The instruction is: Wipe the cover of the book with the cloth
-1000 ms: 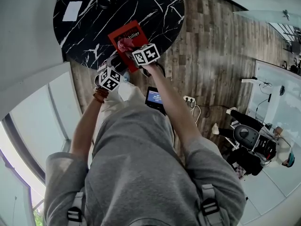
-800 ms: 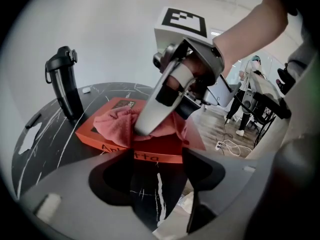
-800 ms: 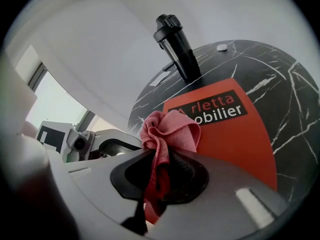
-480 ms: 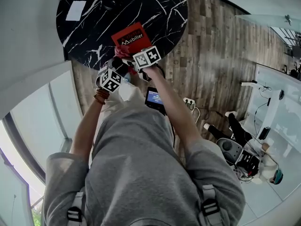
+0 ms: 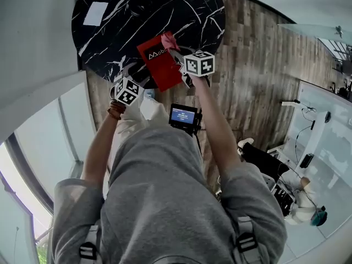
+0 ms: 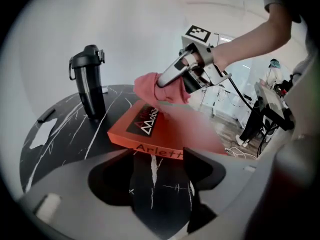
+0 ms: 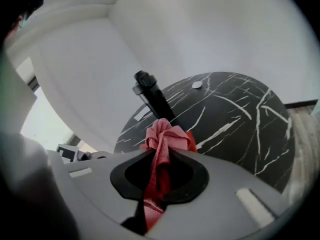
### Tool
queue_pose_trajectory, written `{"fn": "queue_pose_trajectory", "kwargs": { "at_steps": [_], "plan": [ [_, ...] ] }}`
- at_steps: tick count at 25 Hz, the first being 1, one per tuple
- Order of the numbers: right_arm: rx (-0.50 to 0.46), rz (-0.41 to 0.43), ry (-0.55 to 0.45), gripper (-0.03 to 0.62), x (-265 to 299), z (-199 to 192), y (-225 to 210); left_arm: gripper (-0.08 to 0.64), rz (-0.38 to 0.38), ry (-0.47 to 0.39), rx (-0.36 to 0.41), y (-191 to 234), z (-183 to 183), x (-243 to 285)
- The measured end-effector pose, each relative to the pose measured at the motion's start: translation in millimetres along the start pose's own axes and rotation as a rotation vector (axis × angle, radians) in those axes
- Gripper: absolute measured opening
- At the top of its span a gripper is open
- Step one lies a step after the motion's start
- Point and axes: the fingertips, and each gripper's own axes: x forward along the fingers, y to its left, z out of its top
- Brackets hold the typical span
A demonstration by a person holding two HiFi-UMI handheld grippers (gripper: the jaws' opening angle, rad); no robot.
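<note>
we see right claw (image 7: 159, 156) clamped on cloth (image 7: 165, 133) at far corner of book (image 5: 159, 66); cover runs nearward; left claw (image 6: 156, 160) gapes empty at near edge.

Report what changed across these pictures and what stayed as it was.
The right gripper swept the cloth over the book cover, first toward the person, then away and rightward to its far right corner. No grip changed: it stays shut on the cloth. The left gripper stays open and empty by the near edge of the table. The book seems unmoved.
</note>
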Motion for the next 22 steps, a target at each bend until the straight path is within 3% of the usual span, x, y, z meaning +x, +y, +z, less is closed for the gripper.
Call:
{"fn": "queue_pose_trajectory", "kwargs": {
  "at_steps": [7,12,15,22],
  "plan": [
    [-0.078,-0.18,0.107,0.06,26.2,-5.6,-46.9,0.301,-0.031,0.008,-0.015,14.1,4.4,18.0],
    [-0.029,-0.197,0.123,0.06,40.4,-15.0,-44.9,0.313,-0.064,0.006,-0.021,13.7,5.5,21.1],
    [0.025,-0.164,0.122,0.058,45.3,-17.1,-36.4,0.313,-0.068,0.001,-0.027,13.8,4.5,20.6],
    [-0.01,-0.155,0.15,0.058,55.4,-24.4,-21.8,0.311,-0.05,0.016,-0.017,12.7,4.9,21.2]
  ]
}}
